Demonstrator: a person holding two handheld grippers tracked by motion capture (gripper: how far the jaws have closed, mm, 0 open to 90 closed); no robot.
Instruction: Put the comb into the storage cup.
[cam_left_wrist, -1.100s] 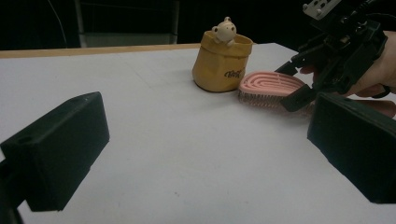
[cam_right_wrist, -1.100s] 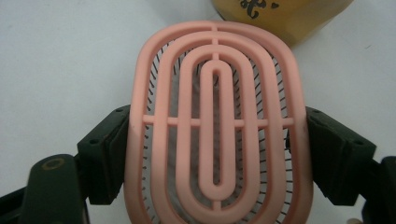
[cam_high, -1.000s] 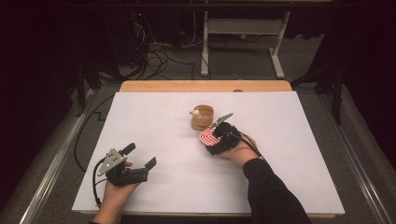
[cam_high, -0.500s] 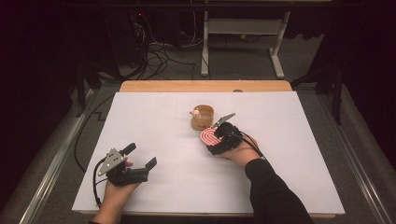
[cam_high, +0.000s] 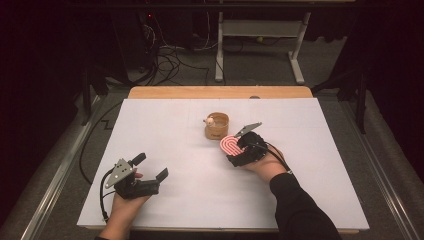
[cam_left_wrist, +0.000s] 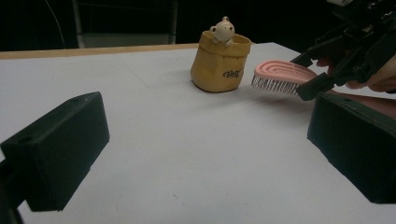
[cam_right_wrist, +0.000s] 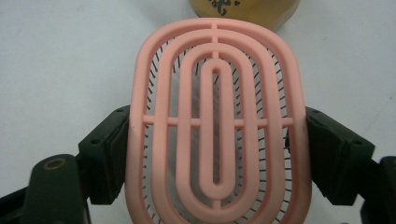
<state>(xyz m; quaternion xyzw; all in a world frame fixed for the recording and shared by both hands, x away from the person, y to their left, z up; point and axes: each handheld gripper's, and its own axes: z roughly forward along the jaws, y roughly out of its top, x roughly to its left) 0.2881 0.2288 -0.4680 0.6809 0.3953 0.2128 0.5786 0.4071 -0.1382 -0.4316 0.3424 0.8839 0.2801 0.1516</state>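
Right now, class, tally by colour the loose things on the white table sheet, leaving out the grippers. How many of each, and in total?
Pink: 1, the oval pink plastic hairbrush
Yellow-tan: 1, the yellow-tan bag-shaped pot with a small bear figure
Total: 2

White-covered table, wooden edge along twelve o'clock. Tan pot with small bear figure standing just past centre toward one o'clock, directly on the white surface.
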